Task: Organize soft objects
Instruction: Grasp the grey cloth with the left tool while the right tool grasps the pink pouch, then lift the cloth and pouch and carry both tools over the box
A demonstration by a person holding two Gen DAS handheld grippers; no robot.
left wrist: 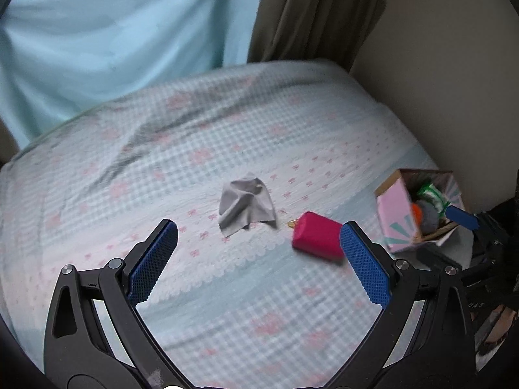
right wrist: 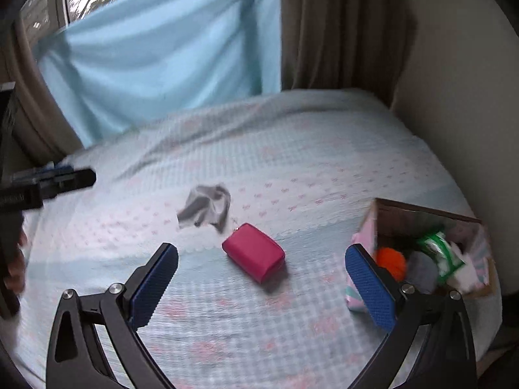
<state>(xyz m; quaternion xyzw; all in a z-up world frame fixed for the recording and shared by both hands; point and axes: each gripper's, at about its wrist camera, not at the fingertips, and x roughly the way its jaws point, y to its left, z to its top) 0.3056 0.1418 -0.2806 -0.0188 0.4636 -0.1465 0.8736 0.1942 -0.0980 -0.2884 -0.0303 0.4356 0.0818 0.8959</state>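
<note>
Both grippers hang over the bed with their jaws spread wide and nothing between them. The right gripper has the pink pouch lying almost straight ahead, just beyond its blue fingers and roughly centred in the gap. The pouch's long side runs on a slant, from near the grey cloth down toward the box. The left gripper sees the same pouch off to its right, close by its right finger, so it looks the worse placed of the two for that pick. The crumpled grey cloth lies ahead of the left gripper and a little farther out, just beside the pouch's near corner but, as far as I can tell, not touching it.

The open pink box sits at the bed's right edge, near the right gripper, already holding an orange ball, something grey and a green packet. I'd judge the right hand nearer for the pouch, and the cloth the left hand's job.
</note>
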